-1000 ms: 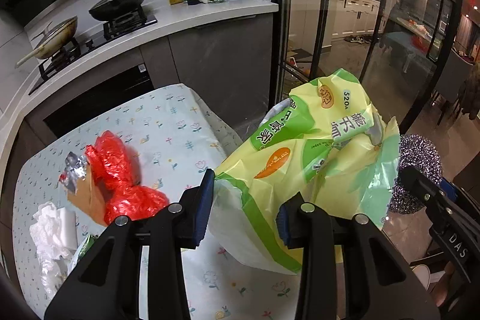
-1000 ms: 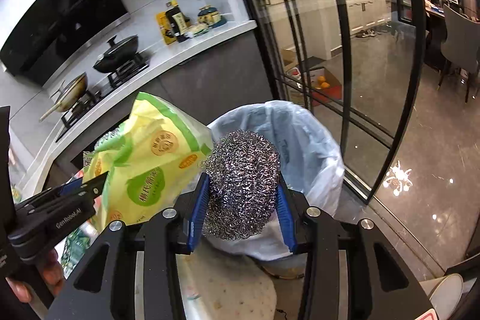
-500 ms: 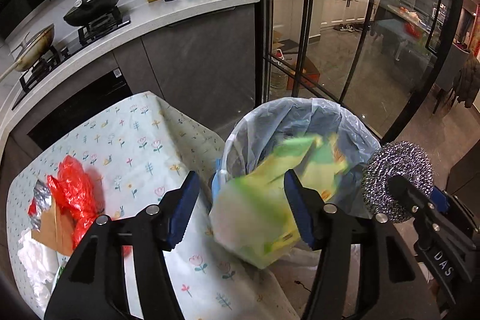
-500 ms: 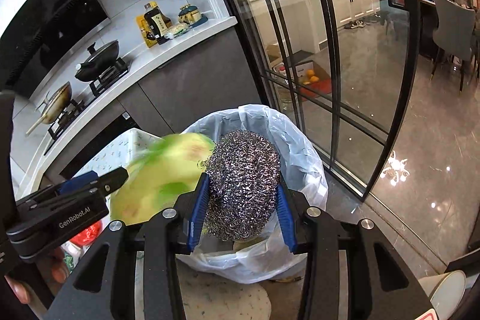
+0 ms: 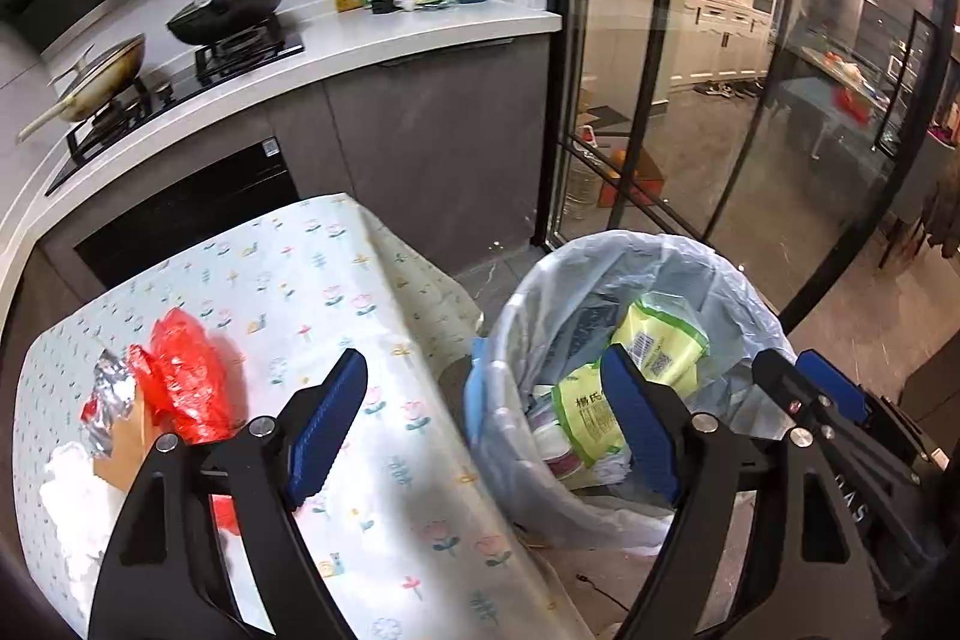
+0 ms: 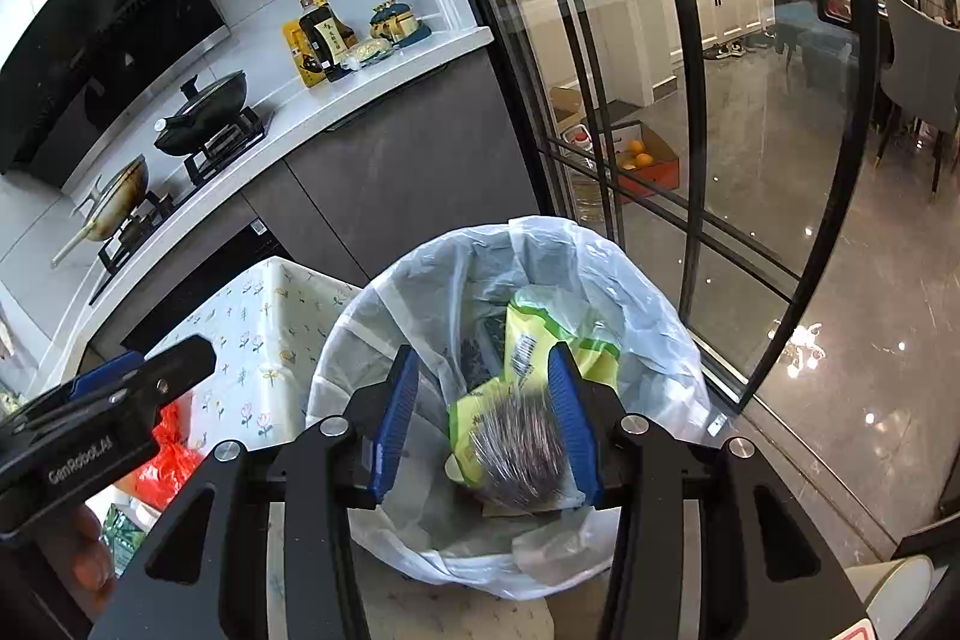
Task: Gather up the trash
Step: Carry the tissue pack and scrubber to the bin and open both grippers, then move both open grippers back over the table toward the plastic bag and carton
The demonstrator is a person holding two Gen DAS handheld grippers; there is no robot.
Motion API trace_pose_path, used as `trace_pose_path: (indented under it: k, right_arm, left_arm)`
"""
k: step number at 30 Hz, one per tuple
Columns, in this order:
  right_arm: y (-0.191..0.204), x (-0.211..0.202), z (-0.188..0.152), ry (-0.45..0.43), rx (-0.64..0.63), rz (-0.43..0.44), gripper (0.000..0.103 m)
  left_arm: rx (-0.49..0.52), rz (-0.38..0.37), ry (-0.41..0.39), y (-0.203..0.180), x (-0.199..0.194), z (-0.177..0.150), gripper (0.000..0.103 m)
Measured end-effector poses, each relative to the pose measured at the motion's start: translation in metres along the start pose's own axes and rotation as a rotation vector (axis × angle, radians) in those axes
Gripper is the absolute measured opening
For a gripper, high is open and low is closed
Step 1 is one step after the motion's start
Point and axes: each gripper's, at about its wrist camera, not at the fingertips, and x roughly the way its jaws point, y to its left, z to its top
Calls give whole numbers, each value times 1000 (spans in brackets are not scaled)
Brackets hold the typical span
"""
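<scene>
A bin with a clear liner [image 5: 630,244] [image 6: 540,232] stands on the floor beside the table. A yellow-green snack bag [image 5: 660,346] [image 6: 534,340] lies inside it. My left gripper [image 5: 480,364] [image 6: 150,370] hangs at the table's edge by the bin, its jaws opening with nothing between them. My right gripper [image 6: 483,358] [image 5: 798,370] is over the bin, jaws opening. A steel wool scourer [image 6: 516,448], blurred, drops between them by the right pad, clear of the left one. On the table lie a red plastic bag [image 5: 186,376], foil [image 5: 111,394] and white tissue [image 5: 72,496].
The table wears a floral cloth [image 5: 336,292] that hangs down beside the bin. A kitchen counter [image 5: 360,46] with pans and bottles runs behind. Glass sliding doors [image 6: 690,130] stand just past the bin. A person's fingers [image 6: 90,562] show under the left gripper.
The left gripper let go of the yellow-green bag, which fell into the bin, and its jaws spread wide. The right gripper moved over the bin and the scourer slipped from its pads.
</scene>
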Motion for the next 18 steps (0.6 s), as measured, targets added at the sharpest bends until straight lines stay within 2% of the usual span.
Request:
trace_pose_path:
  k: [18]
  right_arm:
    - [35, -43, -4, -58, -37, 27, 54]
  left_arm:
    - [-62, 16, -32, 39, -32, -15, 77]
